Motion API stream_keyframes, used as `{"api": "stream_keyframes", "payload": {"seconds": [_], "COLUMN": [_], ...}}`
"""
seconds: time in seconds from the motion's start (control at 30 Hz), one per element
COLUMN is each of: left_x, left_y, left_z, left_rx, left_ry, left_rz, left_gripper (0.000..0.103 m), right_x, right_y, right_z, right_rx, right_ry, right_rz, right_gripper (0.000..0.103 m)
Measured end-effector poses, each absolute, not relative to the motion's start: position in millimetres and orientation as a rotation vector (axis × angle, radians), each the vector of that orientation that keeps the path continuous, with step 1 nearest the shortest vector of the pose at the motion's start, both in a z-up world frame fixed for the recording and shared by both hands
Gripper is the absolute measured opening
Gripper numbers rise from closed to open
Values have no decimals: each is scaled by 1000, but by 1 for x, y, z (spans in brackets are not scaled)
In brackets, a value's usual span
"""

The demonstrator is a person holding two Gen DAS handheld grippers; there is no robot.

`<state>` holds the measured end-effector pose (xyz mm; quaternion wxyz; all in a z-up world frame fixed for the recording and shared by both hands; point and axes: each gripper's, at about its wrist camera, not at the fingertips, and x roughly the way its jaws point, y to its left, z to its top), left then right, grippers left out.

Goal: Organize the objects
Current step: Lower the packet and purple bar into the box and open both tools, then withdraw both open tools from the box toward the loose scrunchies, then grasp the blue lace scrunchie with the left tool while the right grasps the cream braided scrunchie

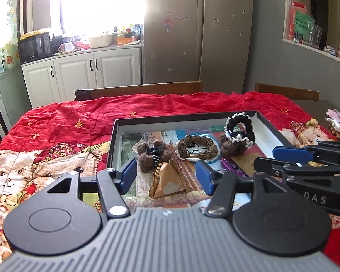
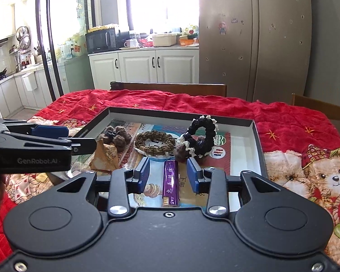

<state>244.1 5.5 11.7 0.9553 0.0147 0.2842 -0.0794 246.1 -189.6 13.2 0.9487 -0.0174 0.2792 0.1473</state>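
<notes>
1. Left claw [image 1: 167, 176], low in the middle of the left wrist view: wide open, holding nothing, just above a brown folded paper triangle [image 1: 167, 181]
2. Right claw [image 2: 168, 174], low in the middle of the right wrist view: open too, empty, with a purple stick [image 2: 170, 182] lying flat between its blue fingers [image 2: 144, 174], not touching them
3. All in a shallow black box [image 2: 258, 133] in the middle of the frame, on a red bear blanket [image 2: 306, 163] over the desk
4. In the box, left to right: a brown fuzzy hair clip [image 1: 153, 153], a brown braided ring [image 1: 196, 147], a black and white hair scrunchie [image 1: 240, 129] leaning up near the back right wall
5. Right edge of the left wrist view: more small things [image 1: 338, 122] on the desk outside the box, too blurry to name
</notes>
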Motion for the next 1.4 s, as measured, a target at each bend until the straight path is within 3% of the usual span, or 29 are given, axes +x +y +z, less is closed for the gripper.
{"api": "stream_keyframes", "payload": {"seconds": [0.7,1.4], "left_x": [173,128], "left_y": [19,12], "left_z": [23,-26], "left_rx": [43,-3], "left_ry": [577,688], "left_rz": [-223,-318], "left_gripper": [73,73], "right_x": [168,120], "right_y": [-211,-217], "right_z": [36,-9], "right_rx": [-85,-88], "right_ry": [556,577], "right_rz": [341,379], "right_gripper": [35,35]}}
